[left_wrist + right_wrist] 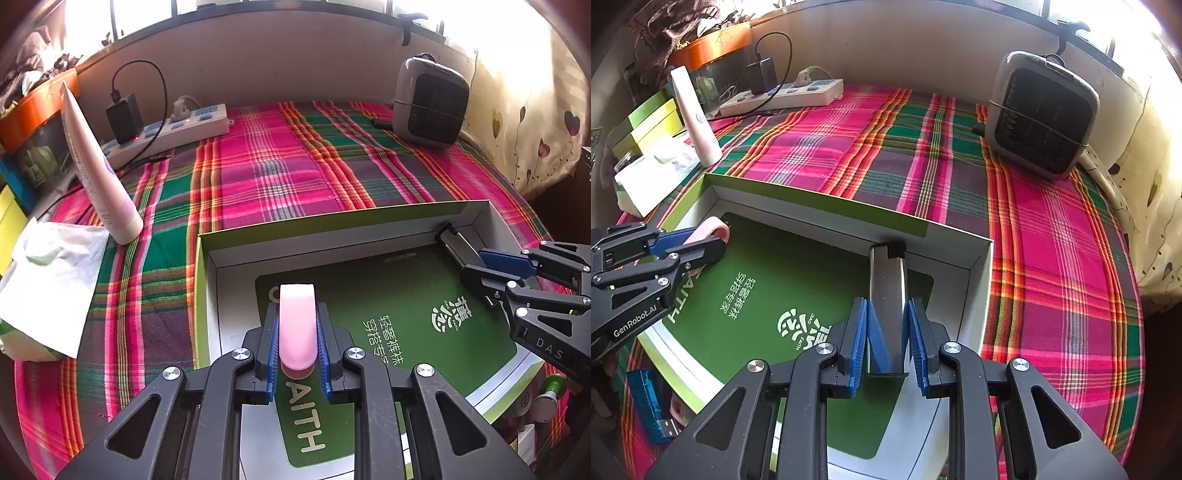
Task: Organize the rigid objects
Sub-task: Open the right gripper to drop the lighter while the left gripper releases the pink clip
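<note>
Left gripper (297, 332) clamps pink tube (296, 325), axis toward box's (332, 229) far wall, over its left half | right gripper (888, 332) clamps metal lighter (888, 295) near box's far-right corner

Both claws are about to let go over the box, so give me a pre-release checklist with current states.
1. Left claw shut on pink roll: ok.
2. Right claw shut on metallic lighter: ok.
3. Both items over the open box: ok.
4. Lighter tip near the box's far corner, touching the wall: cannot tell.
5. Claws apart from each other: ok.
6. Green card on the box floor bare beneath: ok.
</note>
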A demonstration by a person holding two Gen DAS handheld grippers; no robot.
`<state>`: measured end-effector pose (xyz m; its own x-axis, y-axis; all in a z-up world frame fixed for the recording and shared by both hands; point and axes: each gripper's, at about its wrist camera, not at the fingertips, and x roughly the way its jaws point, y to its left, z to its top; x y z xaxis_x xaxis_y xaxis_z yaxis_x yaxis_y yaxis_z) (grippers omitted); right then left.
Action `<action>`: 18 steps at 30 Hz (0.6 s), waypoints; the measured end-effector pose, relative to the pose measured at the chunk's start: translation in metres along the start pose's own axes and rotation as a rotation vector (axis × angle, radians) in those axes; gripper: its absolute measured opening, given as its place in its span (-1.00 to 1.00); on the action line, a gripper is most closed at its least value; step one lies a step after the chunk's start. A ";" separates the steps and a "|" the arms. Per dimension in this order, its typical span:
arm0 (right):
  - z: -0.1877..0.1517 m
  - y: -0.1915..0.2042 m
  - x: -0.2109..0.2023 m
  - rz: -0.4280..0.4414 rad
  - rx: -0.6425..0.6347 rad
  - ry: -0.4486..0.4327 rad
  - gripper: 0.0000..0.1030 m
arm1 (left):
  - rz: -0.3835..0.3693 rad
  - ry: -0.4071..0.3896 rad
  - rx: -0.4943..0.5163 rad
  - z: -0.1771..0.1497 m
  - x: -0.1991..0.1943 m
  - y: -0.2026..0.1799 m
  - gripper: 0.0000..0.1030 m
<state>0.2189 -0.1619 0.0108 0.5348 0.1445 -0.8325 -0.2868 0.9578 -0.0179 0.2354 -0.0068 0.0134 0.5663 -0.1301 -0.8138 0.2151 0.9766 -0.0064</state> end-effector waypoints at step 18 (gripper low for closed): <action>-0.001 0.000 0.000 0.019 0.005 -0.008 -0.52 | -0.014 -0.003 -0.013 0.000 -0.001 0.001 -0.52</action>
<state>0.2182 -0.1619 0.0107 0.5355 0.1642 -0.8284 -0.2925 0.9563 0.0004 0.2349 -0.0059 0.0142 0.5658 -0.1441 -0.8118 0.2127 0.9768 -0.0252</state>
